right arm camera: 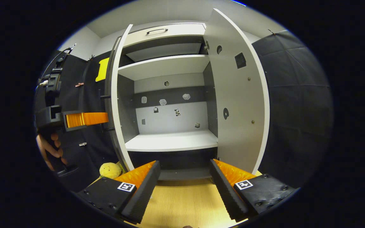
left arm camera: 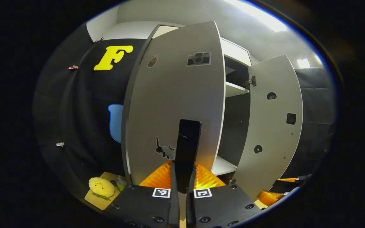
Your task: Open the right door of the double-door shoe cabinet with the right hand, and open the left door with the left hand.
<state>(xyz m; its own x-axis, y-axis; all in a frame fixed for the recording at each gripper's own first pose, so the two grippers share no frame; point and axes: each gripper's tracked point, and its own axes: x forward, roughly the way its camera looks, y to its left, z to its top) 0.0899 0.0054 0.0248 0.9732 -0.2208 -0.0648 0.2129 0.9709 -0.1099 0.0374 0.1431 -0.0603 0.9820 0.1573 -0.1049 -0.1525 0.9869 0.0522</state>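
Both doors of the cabinet stand swung out. The left hand-held gripper has its fingers pressed onto a dark bar-shaped handle on the left door; the fingers lie nearly together with the handle pinched between them, and the door face sits directly ahead of and close to this gripper. Judged from this, the pinch is kept so that the door follows the hand through its arc. In the right gripper view the same gripper reaches the outer side of the left door from the far left, held by a hand. The right hand-held gripper is spread wide and grips nothing; it hangs over the desk, aimed into the open cabinet, with the right door ahead and to its right, apart from the fingers. The spread fingers suggest that the right door has been released and that its step is complete. A shelf lies straight ahead between the two doors. A yellow plush toy rests low to the left of this gripper, near the foot of the left door. The remaining work appears to be the end of the left door's swing and release of the handle
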